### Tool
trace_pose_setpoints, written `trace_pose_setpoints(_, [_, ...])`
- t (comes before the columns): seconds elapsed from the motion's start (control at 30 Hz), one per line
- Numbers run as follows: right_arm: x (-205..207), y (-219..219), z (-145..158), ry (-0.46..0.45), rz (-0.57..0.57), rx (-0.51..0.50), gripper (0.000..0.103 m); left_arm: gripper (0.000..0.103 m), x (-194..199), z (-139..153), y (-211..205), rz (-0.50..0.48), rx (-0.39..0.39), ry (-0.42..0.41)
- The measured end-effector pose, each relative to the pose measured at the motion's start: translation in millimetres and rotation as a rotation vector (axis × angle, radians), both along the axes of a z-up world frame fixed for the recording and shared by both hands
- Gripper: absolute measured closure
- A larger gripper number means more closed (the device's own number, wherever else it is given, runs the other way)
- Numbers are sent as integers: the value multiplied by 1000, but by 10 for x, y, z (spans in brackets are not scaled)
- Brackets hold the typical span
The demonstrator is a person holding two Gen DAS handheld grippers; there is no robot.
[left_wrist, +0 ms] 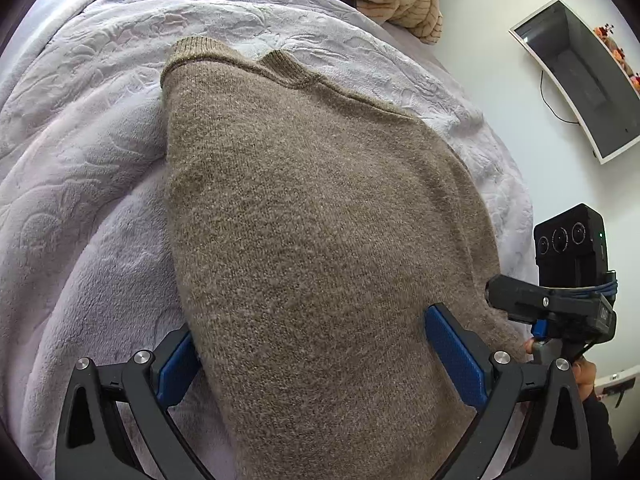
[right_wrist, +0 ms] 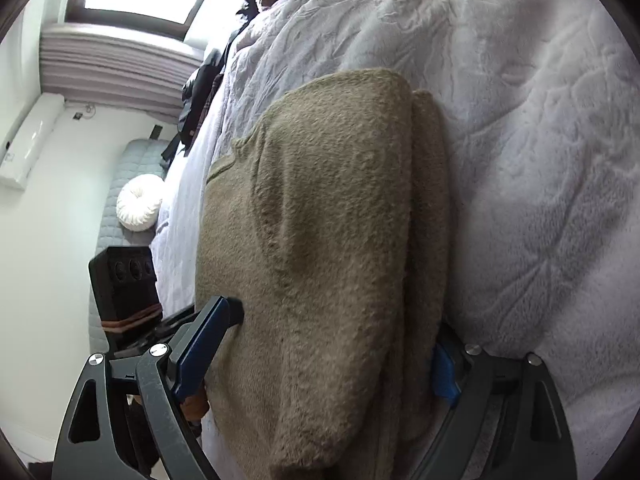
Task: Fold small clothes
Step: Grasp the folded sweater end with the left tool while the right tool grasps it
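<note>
Sweater on the blanket lies between both grippers' spread-apart fingers, unclamped.

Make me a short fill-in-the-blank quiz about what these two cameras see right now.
1. The folded sweater is ____ in colour.
2. It lies on a pale, embossed ____.
3. The pads on the left tool are ____ in colour.
4. The right tool has its jaws standing wide, one on each side of the ____.

Missing words: brown; blanket; blue; sweater
</note>
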State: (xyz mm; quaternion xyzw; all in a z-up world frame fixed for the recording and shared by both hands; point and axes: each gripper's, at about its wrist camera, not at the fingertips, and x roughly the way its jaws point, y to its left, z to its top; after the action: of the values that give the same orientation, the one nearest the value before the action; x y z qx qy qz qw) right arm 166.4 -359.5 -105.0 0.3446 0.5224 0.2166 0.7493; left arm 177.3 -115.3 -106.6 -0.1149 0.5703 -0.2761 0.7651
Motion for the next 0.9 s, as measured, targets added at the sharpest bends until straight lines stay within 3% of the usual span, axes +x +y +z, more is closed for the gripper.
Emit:
trace_pose_setpoints(0.03, [-3,22,11,4,1,-16,16,4,-3,8,8,2,3,-3])
trace_pose_setpoints(0.07, [-15,32,23,9,7,-36,30,11,-15,23,21,6,12,-10])
trace_pose_setpoints(0.1, [-31,69,37,24,15,-80,54,20,-31,47,33,12,17,-22])
trace_pose_setpoints(0.17, [-64,79,88,15,10,-76,68,37,-54,97,71,14,6,-36])
trace_pose_setpoints(0.2, [-79,73,118,3,9,-65,70,47,-75,144,95,13,-6,-45])
trace_pose_setpoints(0.27, [-128,82,210,-23,2,-30,71,54,-107,232,113,3,-12,-61])
trace_pose_setpoints(0.5, [-337,222,562,-65,-19,117,71,55,-316,675,185,-25,16,-111])
trace_pose_setpoints(0.7, [-688,488,893,-85,4,159,71,55,-711,1092,477,-32,10,-140])
trace_pose_setpoints(0.9, [-1093,872,997,-76,46,187,71,55,-1195,1304,870,-17,33,-145])
